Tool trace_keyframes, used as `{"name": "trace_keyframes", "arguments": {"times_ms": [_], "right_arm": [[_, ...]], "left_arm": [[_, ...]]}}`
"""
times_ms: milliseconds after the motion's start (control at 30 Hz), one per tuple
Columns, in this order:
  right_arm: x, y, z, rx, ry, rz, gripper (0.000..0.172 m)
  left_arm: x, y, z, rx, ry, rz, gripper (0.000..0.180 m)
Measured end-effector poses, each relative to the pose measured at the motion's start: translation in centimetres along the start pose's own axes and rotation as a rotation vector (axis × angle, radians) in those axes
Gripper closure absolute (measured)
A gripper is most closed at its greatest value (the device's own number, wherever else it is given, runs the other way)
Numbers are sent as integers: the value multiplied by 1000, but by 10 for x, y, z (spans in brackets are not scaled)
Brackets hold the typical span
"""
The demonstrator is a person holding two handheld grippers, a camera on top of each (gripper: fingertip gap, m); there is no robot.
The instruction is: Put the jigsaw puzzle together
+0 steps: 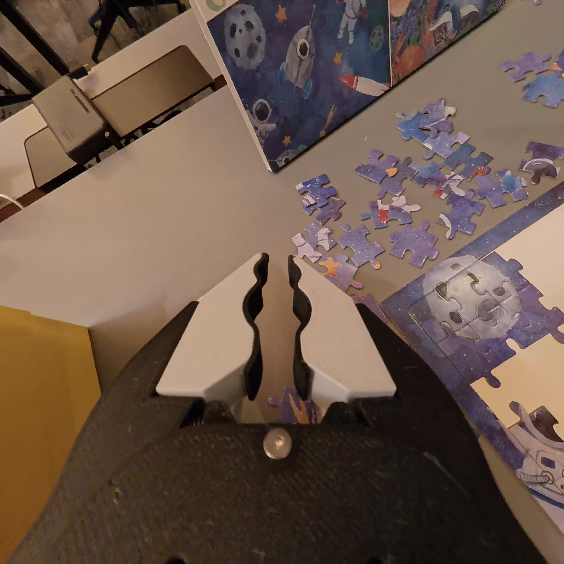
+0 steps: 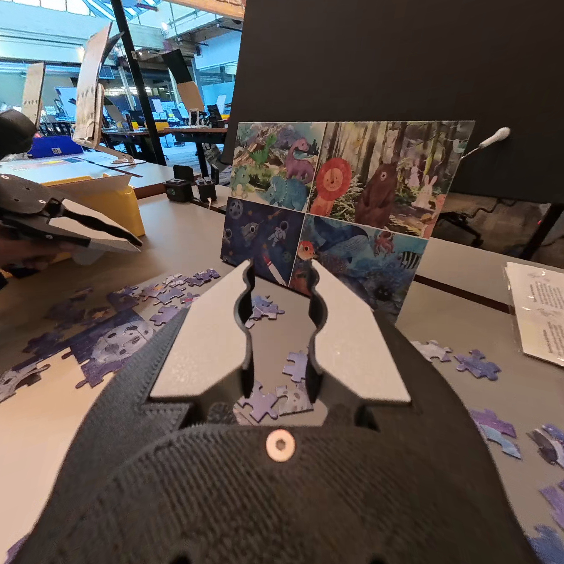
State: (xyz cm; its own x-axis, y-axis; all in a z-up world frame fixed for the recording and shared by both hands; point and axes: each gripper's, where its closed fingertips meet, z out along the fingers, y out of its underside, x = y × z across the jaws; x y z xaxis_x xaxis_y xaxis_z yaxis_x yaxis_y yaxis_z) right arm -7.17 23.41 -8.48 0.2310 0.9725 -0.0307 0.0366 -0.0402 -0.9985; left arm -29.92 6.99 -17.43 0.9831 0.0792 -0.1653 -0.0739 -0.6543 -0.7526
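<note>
While my left tool [image 1: 278, 259] hangs slightly parted and empty over bare grey worktop [image 1: 152, 232], loose puzzle pieces [image 1: 396, 219] crowd its right. Only my right tool [image 2: 282, 268], wide open and empty, shows the picture board [image 2: 351, 195] upright and the hall behind.
</note>
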Motion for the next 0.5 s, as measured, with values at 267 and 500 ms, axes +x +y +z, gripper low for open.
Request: {"name": "trace_keyframes", "arguments": {"times_ms": [267,500], "right_arm": [[-4,6,4,-27,3,-31,141],[-2,6,3,-9,-4,8,142]], "left_arm": [[-12,0,-6,24,-31,-19,168],[-14,-4,-10,49,-33,-30,168]]}}
